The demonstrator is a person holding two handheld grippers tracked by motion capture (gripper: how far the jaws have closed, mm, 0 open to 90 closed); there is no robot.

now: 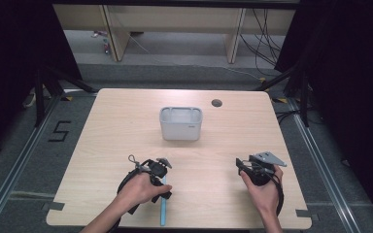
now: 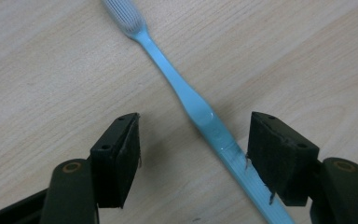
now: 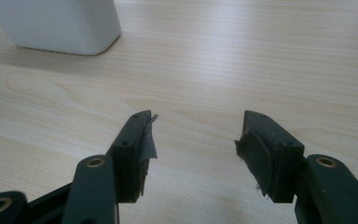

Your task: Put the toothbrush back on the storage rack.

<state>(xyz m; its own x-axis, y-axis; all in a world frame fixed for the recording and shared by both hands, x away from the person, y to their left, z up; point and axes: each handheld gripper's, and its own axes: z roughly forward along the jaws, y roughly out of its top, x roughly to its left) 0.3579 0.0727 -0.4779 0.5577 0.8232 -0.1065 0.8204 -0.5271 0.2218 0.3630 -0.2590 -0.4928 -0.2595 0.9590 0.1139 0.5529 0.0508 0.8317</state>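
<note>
Left gripper (image 2: 193, 156) fingers spread astride the light-blue plastic toothbrush (image 2: 193, 105) lying flat on the wooden worktop (image 2: 51, 70) — handle off-centre, touching one pad; closing may skid it. Right gripper (image 3: 193, 154) spread, empty.

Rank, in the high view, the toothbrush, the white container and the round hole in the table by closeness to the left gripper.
1. Blue toothbrush: right under the left gripper, near the table's front edge.
2. White container: mid-table, beyond it.
3. Round hole: farthest, near the far edge.
</note>
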